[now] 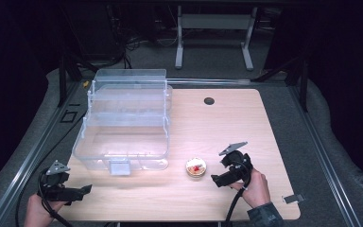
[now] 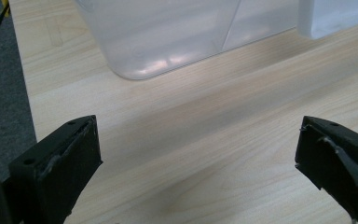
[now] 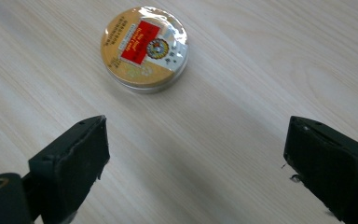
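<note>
A: Right gripper (image 3: 196,158) is hovering with jaws spread wide — the round tin (image 3: 144,46) is lying flat on the table (image 1: 227,123), just ahead of it, untouched.

B: Left gripper (image 2: 198,154) is gaping wide too — empty, near the clear plastic box (image 1: 123,118).

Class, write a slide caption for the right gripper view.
Open hand-held gripper poised short of a round gold tin lying flat on the wooden table.

One wooden table (image 1: 227,123) fills the middle of the high view, and on it are two things: one clear plastic storage box (image 1: 125,120) with stacked tiers at centre left, and one small round tin (image 1: 195,167) with a red label at lower centre. Two hand-held tools appear, one left tool (image 1: 78,192) at the lower left and one right tool (image 1: 222,176) at the lower right, each with two black jaws set wide apart.
</note>
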Action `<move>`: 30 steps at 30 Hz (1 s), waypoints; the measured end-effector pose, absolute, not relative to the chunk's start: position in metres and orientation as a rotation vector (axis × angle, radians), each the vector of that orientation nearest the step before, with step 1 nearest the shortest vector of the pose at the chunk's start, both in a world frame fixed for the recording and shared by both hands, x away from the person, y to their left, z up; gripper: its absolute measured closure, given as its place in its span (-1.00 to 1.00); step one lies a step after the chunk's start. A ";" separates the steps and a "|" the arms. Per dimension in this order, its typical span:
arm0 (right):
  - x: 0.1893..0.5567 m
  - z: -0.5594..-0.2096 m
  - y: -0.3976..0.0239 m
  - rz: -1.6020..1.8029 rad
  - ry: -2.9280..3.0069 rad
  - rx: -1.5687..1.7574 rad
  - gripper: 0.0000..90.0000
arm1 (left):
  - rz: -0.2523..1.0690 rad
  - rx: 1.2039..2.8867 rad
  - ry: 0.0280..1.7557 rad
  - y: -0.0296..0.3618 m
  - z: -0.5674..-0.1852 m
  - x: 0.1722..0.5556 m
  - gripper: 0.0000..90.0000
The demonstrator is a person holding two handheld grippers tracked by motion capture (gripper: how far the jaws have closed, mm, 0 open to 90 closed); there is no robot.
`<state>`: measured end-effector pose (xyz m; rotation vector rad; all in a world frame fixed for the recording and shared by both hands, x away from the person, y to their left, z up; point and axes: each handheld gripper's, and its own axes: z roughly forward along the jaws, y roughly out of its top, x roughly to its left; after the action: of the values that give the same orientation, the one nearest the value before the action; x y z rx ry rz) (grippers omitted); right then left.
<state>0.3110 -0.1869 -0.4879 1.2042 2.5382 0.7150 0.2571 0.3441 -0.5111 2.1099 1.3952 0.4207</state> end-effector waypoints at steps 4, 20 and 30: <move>0.319 -0.491 -0.174 0.714 2.575 1.186 -0.88 | 0.422 2.107 1.396 0.343 -0.511 0.257 -1.00; 0.352 -0.513 -0.127 0.650 2.685 1.169 -1.00 | 0.410 2.113 1.396 0.343 -0.514 0.260 -1.00; 0.366 -0.526 -0.104 0.586 2.713 1.165 -1.00 | 0.406 2.113 1.404 0.346 -0.516 0.258 -1.00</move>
<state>0.3665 -0.1044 -0.5262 1.1654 2.7128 0.5863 0.2579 0.3458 -0.5163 2.1130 1.4043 0.4061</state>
